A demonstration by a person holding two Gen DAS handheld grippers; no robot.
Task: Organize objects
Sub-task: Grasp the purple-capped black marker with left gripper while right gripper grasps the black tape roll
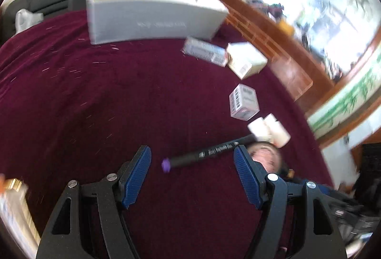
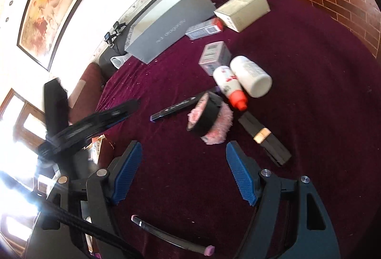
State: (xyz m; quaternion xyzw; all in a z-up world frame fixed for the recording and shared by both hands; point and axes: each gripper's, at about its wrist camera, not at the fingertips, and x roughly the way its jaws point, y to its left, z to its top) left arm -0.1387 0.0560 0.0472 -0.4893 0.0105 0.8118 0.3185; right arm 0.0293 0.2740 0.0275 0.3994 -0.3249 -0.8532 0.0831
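Observation:
My left gripper (image 1: 191,156) stands open low over a dark red cloth (image 1: 95,104). A black marker (image 1: 202,156) with a purple cap lies just past its fingertips, untouched. A black jar with a pink puff (image 2: 207,116) sits beyond my right gripper (image 2: 183,151), which is open and empty. Farther back lie a red-capped bottle (image 2: 229,87) and a white bottle (image 2: 252,78) side by side. A big grey box (image 2: 171,23) stands at the back. In the right wrist view the left gripper is a blurred black shape at the left, one finger (image 2: 114,113) over the cloth.
Small cartons lie near the grey box: a cream one (image 2: 243,10), a blue and red one (image 2: 204,28), a grey one (image 2: 214,56). A black bar with a gold band (image 2: 264,137) lies right of the jar. Another pen (image 2: 171,237) lies under my right gripper.

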